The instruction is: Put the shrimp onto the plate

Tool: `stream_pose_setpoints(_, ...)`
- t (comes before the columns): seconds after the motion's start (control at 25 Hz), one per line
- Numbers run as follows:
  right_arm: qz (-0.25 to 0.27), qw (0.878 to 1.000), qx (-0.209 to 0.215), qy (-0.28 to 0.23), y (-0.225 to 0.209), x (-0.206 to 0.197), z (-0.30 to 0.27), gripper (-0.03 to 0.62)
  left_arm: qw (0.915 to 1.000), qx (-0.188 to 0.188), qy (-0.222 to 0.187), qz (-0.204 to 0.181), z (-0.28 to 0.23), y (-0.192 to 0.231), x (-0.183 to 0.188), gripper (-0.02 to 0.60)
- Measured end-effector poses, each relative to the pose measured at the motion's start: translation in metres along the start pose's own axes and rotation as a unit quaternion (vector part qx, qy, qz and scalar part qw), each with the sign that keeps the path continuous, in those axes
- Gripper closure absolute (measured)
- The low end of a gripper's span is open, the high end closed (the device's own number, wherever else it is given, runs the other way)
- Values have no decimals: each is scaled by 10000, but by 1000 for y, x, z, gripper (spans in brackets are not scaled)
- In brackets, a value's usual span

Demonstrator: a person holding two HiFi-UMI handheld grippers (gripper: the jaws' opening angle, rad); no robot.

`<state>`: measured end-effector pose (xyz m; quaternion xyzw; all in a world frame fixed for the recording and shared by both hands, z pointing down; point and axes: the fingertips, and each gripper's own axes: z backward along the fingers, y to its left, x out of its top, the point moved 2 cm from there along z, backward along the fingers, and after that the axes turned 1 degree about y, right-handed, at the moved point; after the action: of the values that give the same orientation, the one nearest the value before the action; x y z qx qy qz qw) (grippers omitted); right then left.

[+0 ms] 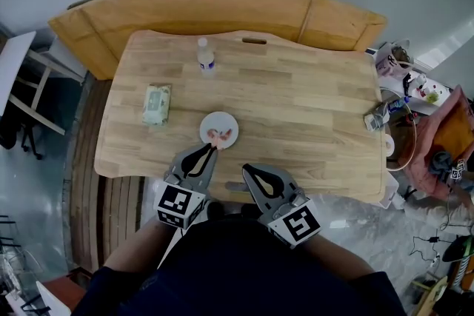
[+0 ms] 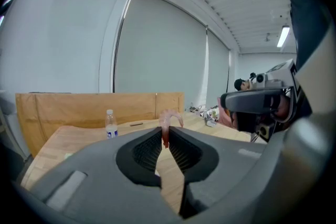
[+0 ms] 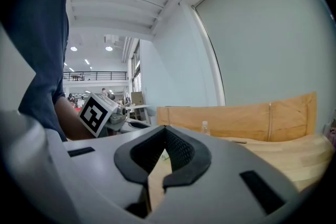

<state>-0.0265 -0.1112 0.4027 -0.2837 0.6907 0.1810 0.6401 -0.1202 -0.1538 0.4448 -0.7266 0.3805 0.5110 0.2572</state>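
A small white plate [image 1: 219, 122] lies near the table's front edge, with pink shrimp [image 1: 221, 135] on it. My left gripper [image 1: 215, 148] is at the plate's near rim, raised above the table. It is shut on another pink shrimp [image 2: 168, 122], which curls up out of the jaw tips in the left gripper view. My right gripper [image 1: 246, 169] hovers over the table's front edge, to the right of the plate. Its jaws meet at the tips [image 3: 164, 128] with nothing between them.
A water bottle [image 1: 206, 56] stands at the back middle of the wooden table [image 1: 311, 107], and a pack of wipes [image 1: 156, 103] lies at the left. A wooden bench [image 1: 222, 7] runs behind. Bags and clutter [image 1: 415, 122] crowd the right end.
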Motion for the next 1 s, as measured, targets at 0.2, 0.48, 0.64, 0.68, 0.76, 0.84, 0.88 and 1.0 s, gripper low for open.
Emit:
stream_pose_setpoints(0.2, -71, 10000, 1, 4, -19, -3, 1, 585, 9987, 57, 398, -312, -32, 15, -19, 537)
stream_pose_setpoints(0.48, -185, 9996, -187, 68, -39, -9, 9, 585, 9930, 2, 892, -774, -69, 30, -51, 537)
stream_pose_setpoints(0.64, -180, 9995, -226, 145, -43, -15, 13, 585, 9872, -70, 1232, -1011, -91, 41, -82, 537)
stream_pose_setpoints(0.68, -191, 9994, -236, 154, -44, -16, 14, 585, 9858, -91, 1318, -1035, -96, 44, -89, 537)
stream_pose_setpoints(0.76, -206, 9993, -254, 158, -45, -16, 15, 585, 9832, -108, 1484, -1054, -106, 51, -102, 537)
stream_pose_setpoints(0.84, -203, 9993, -273, 179, -47, -16, 16, 585, 9801, -95, 1676, -1064, -116, 60, -115, 537)
stream_pose_setpoints(0.88, -194, 9992, -284, 189, -48, -16, 17, 585, 9784, -84, 1775, -1059, -121, 64, -122, 537)
stream_pose_setpoints(1.0, -178, 9991, -317, 224, -51, -18, 18, 585, 9723, -67, 2060, -1099, -133, 76, -143, 537)
